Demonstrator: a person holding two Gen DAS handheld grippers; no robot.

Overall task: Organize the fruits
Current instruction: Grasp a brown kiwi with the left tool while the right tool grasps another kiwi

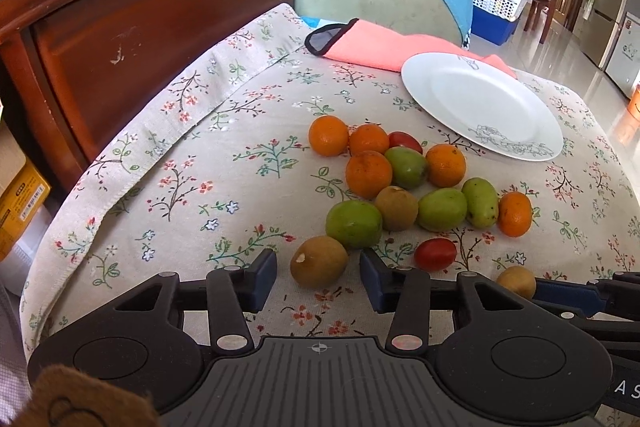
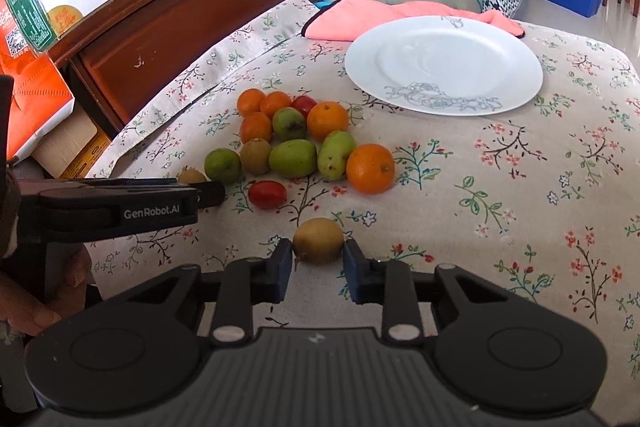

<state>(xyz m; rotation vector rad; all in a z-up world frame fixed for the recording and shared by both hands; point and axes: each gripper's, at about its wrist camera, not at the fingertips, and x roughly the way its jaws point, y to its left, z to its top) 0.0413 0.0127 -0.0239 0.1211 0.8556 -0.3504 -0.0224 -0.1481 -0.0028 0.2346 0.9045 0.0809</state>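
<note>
On the floral cloth (image 2: 500,195) one bare white plate (image 2: 442,63) sits behind five oranges (image 2: 370,169), four green fruits (image 2: 293,158), three brown kiwis (image 2: 319,241) and two red tomatoes (image 2: 267,194), the right gripper (image 2: 318,273) pinching one kiwi, the left gripper (image 1: 318,273) spread around another.

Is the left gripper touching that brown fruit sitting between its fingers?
Apart. The left wrist view shows tablecloth between the brown fruit and each finger of the left gripper.
</note>
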